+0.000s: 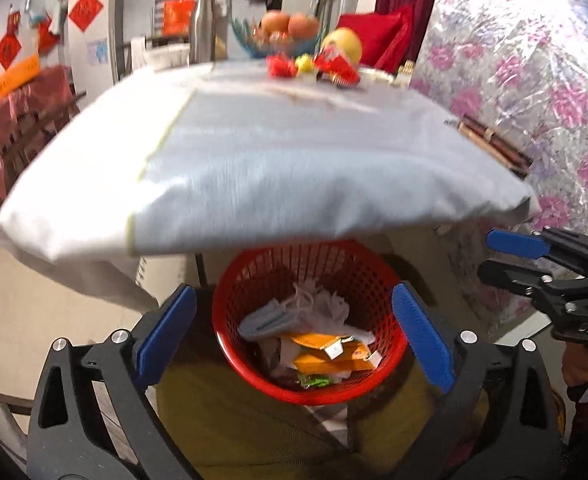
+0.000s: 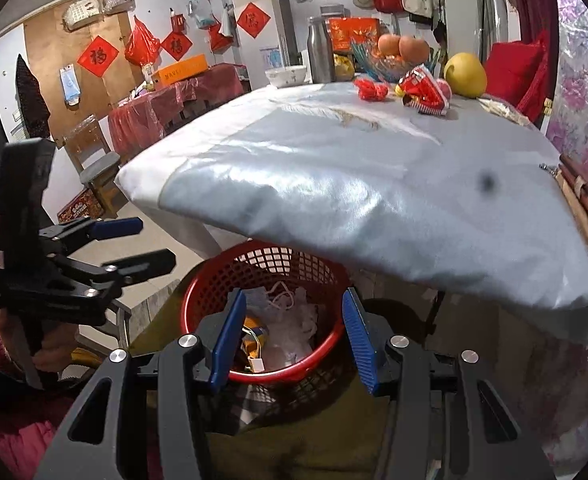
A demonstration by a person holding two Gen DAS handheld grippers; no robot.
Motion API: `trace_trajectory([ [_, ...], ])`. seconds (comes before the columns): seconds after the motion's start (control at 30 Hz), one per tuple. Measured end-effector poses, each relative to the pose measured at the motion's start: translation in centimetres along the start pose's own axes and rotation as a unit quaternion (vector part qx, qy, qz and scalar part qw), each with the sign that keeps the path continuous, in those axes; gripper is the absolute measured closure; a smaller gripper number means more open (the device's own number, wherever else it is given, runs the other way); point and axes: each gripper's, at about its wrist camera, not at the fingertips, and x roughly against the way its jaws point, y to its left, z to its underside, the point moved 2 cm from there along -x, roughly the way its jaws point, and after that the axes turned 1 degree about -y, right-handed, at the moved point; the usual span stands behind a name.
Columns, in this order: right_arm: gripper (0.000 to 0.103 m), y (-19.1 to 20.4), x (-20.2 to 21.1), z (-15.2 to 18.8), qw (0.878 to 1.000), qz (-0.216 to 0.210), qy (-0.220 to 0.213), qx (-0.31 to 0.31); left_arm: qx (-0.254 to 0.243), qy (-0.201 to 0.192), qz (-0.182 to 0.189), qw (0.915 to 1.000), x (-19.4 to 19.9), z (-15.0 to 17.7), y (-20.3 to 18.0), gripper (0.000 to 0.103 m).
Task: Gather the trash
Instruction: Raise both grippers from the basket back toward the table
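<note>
A red mesh trash basket sits below the table's near edge; it also shows in the right wrist view. It holds a grey face mask, white tissues and orange wrappers. My left gripper is open and empty above the basket. My right gripper is open and empty over the basket too. A red snack wrapper and a crumpled red wrapper lie at the table's far end.
The table has a white cloth. At its far end stand a fruit bowl, a yellow pomelo, a steel flask and a white bowl. A floral covered surface lies to the right. A chair stands left.
</note>
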Motion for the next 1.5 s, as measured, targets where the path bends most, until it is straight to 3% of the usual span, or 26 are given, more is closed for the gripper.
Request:
trace_trajectory([
  [0.37,0.047,-0.1,3.3,-2.7,0.999,0.013,-0.046,0.005,-0.016,-0.062,-0.011,0.9979,3.8,-3.9,-0.2,0.007],
  [0.63,0.042,-1.8,3.1,-4.7,0.998,0.025,-0.060,-0.009,-0.023,-0.077,-0.018,0.9966,3.2,-6.7,0.4,0.007],
  [1.03,0.035,-8.4,-4.2,-9.9,0.996,0.050,-0.036,-0.057,0.008,-0.014,-0.026,0.9995,-6.4,-12.6,3.4,0.007],
  [1.2,0.035,-12.5,-7.9,-13.1,0.993,0.067,-0.036,-0.089,0.019,-0.002,-0.043,0.9989,-11.2,-16.9,4.5,0.007],
  [1.33,0.025,-16.5,-10.6,-16.0,0.987,0.089,-0.053,-0.124,0.018,0.001,-0.058,0.9982,-14.8,-20.3,4.8,0.007],
  [1.5,0.025,-20.0,-13.1,-18.6,0.982,0.093,-0.061,-0.156,0.021,0.008,-0.055,0.9983,-19.8,-25.3,4.9,0.007],
])
